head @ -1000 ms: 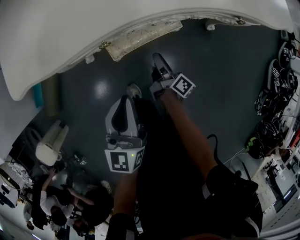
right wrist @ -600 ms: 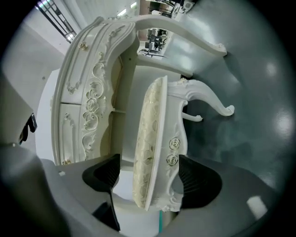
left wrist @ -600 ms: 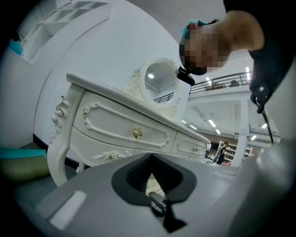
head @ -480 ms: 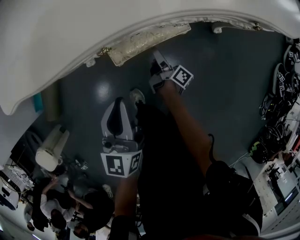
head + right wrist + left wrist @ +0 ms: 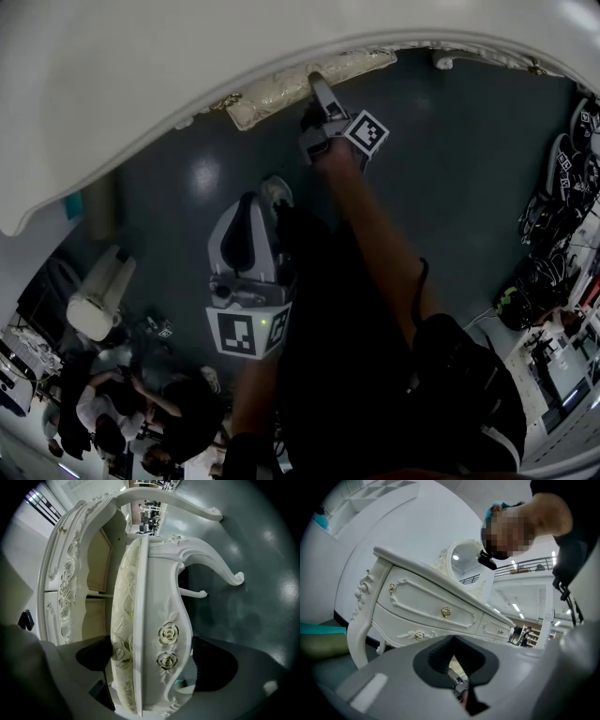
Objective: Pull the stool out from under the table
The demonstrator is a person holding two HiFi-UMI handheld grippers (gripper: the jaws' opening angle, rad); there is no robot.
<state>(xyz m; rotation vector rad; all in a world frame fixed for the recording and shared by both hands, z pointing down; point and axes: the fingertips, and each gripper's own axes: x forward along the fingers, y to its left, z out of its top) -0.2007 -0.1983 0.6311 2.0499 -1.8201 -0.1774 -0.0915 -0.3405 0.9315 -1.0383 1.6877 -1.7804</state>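
The stool point(image 5: 281, 84) has a cream patterned cushion and a white carved frame. It stands partly under the white dressing table point(image 5: 187, 56), with its near edge showing. My right gripper point(image 5: 317, 92) reaches to that edge. In the right gripper view the stool's seat edge with two carved roses point(image 5: 161, 641) stands between the jaws. The jaws are opening, with a gap on either side of the seat. My left gripper point(image 5: 251, 202) hangs back over the dark floor, shut and holding nothing; its view shows the table's drawers point(image 5: 422, 606).
The stool's curved white legs point(image 5: 211, 569) stretch over the dark floor. A white roll point(image 5: 98, 295) and people point(image 5: 141, 403) are at the lower left. Cables and equipment point(image 5: 553, 234) line the right side. The table's carved front point(image 5: 65, 573) is just left of the stool.
My right gripper has moved up to the stool's edge at the table's rim. The left gripper has hardly moved.
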